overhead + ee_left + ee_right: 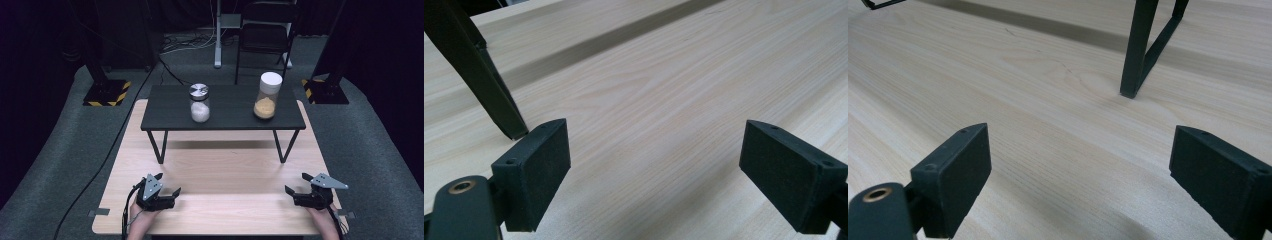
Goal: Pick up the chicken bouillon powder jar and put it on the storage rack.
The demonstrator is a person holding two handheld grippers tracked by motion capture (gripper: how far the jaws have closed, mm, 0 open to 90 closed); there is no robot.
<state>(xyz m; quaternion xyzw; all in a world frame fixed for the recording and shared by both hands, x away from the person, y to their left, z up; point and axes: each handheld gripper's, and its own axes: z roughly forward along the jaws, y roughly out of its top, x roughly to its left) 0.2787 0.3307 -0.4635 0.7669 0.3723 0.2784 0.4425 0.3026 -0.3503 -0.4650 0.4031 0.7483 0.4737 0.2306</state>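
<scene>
Nothing appears started. The left hand-held gripper point(166, 186) rests low at the near edge of the wooden bench point(220, 170), jaws spread wide with bare wood grain between them in the left gripper view; it grasps nothing. The right hand-held gripper point(298, 186) sits at the near right corner of the same bench, likewise released, its two black pads point(955, 175) apart over empty wood.

The things nearest the work stand well apart from both grippers, up on the small black stand point(222, 117) that sits across the far half of the bench. A jar with a metal lid point(199, 102), holding something white, stands left of centre on it. A taller jar with a white lid point(267, 95), holding an orange-tan powder, stands toward the right end. Both are upright, lids on, not touching each other.

A leg of the black stand point(479, 75) shows close ahead in the left gripper view; another leg point(1140, 47) shows in the right gripper view.

Judgement: the opening stage. No jar is reached, lifted or opened; every handling step is left to do.
</scene>
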